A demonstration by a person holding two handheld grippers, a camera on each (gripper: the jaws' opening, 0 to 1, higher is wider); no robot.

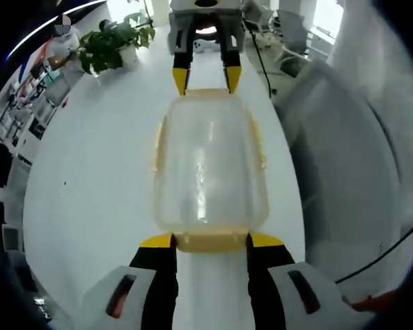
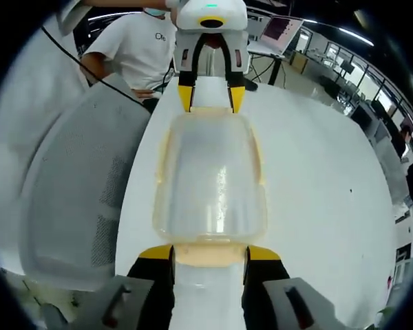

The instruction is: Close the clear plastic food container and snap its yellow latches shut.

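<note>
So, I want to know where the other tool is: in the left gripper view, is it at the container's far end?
Yes, the right tool sits at the far end of the clear container, yellow tips at its rim.
</note>
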